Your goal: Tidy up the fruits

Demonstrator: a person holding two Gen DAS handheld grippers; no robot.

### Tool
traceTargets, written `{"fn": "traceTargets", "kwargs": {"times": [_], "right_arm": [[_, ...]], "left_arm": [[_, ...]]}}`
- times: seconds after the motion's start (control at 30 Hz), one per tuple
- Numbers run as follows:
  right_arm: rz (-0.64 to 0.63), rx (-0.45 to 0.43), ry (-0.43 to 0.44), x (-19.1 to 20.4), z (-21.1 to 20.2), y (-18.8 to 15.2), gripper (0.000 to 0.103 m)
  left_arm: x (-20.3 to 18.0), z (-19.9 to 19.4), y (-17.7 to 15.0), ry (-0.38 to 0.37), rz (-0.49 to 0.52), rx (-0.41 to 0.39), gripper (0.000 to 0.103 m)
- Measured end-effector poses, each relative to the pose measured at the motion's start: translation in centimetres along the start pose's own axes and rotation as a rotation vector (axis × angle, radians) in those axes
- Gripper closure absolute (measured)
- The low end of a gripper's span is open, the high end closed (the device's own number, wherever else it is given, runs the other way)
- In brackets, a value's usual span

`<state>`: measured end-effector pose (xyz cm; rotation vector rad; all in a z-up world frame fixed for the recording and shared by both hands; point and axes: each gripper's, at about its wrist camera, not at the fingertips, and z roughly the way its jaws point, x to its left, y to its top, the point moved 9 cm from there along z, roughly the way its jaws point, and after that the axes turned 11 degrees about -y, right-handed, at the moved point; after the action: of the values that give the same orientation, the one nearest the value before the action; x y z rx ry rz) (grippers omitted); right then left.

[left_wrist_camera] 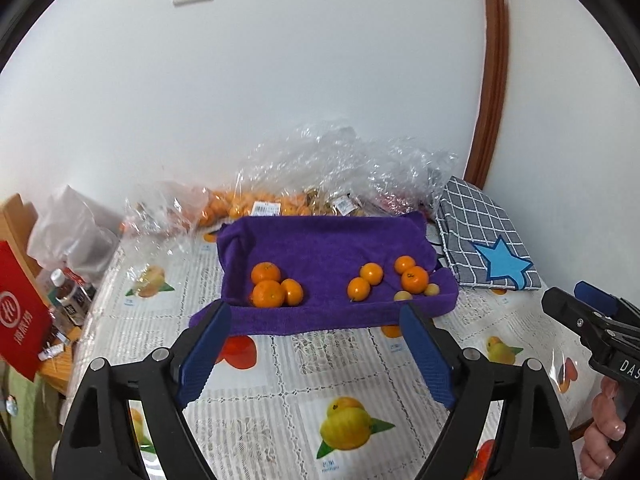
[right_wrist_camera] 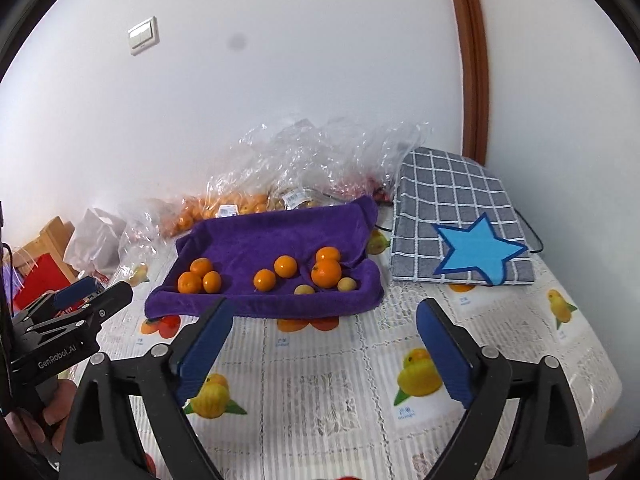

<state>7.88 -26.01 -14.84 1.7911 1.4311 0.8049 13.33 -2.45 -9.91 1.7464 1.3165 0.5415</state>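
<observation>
A purple towel [left_wrist_camera: 320, 248] [right_wrist_camera: 280, 240] lines a tray on the table. On it lie three oranges [left_wrist_camera: 269, 294] [right_wrist_camera: 191, 282] at the left, two smaller oranges [left_wrist_camera: 359, 289] [right_wrist_camera: 265, 280] in the middle, and at the right a bigger orange [left_wrist_camera: 415, 279] [right_wrist_camera: 326, 273] with two pale yellow fruits [left_wrist_camera: 403, 296] [right_wrist_camera: 304, 289] beside it. My left gripper [left_wrist_camera: 316, 332] is open and empty, just short of the towel's front edge. My right gripper [right_wrist_camera: 326, 324] is open and empty, also in front of the towel. Each shows in the other's view [left_wrist_camera: 580, 312] [right_wrist_camera: 92, 300].
Clear plastic bags [left_wrist_camera: 320, 168] with oranges lie behind the towel against the wall. A folded grey checked cloth [left_wrist_camera: 480, 236] [right_wrist_camera: 460, 216] with a blue star lies at the right. A red box [left_wrist_camera: 20, 308] and bottles [left_wrist_camera: 70, 296] stand at the left table edge.
</observation>
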Motion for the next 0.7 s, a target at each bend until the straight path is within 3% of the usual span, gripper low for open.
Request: {"fn": "traceTargets", "kwargs": {"times": [0.27, 0.7], "right_arm": [[-0.003, -0.019, -0.016, -0.7, -2.3, -0.5, 0.010], [0.013, -0.024, -0.026, -1.6, -3.0, -0.9, 0.010]], "left_arm": [[-1.1, -2.3, 0.1, 0.036, 0.025, -0.042, 0.015], [-0.9, -2.8, 0.2, 0.042, 0.012, -0.055, 0.015]]}}
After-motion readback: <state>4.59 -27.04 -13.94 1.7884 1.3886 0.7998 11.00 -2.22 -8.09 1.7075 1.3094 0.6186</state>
